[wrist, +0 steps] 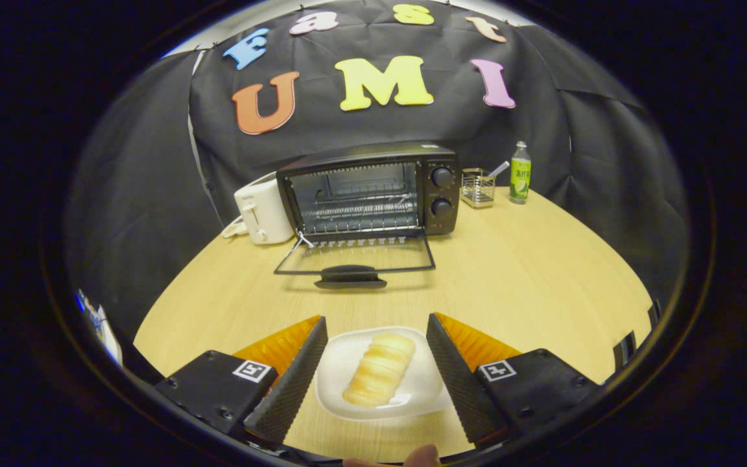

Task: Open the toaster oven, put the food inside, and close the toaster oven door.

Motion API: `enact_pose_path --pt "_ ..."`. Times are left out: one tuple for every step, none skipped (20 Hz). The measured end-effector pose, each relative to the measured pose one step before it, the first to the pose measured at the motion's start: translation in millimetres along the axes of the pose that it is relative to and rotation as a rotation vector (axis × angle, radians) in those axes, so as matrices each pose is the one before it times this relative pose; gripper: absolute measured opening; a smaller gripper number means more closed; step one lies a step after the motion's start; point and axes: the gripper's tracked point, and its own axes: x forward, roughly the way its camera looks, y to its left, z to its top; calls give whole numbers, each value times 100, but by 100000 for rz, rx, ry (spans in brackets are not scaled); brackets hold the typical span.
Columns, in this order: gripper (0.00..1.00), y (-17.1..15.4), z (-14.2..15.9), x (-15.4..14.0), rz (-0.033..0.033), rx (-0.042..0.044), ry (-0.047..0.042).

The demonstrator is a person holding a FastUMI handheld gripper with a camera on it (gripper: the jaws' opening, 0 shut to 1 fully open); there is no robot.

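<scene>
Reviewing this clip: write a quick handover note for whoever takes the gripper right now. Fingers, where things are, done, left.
Gripper: fingers open, one on each side of the plate, apparently not pressing on it.
Plate with the bread roll lies on the table, between the fingers, in front of the oven.
Oven door is already folded down flat; rack inside looks empty.
Done: door opened.
Left: grip the plate, slide it onto the rack, lift the door shut.

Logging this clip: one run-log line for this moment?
toaster oven: door open | bread on plate: between fingers, ungripped | hand-held gripper: open
</scene>
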Motion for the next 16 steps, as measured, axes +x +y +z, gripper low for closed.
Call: enact_pose_path --pt "100 52 -905 325 61 811 1876" --pt "100 -188 -744 452 -1038 703 1995" --pt "100 -174 -654 382 -1126 830 1079" --pt "100 -206 -512 509 -1351 418 1043" --pt "100 -238 -643 504 -1235 297 1130" --pt "100 -129 -521 395 -663 915 1562" --pt "100 -96 -532 297 -228 1236 1518" --pt "100 20 -212 323 -83 813 948" --pt "99 17 -327 180 -184 326 932" --pt "97 -16 -207 190 -464 45 686" --pt "95 237 -341 194 435 -354 655" --pt "92 199 -311 168 205 -481 1194" --pt "90 51 -532 255 -46 -163 1612" --pt "87 -31 91 -41 -804 -692 -555" --pt "84 -262 -22 -12 -1579 -1202 307" --pt "77 47 -315 431 -718 480 754"
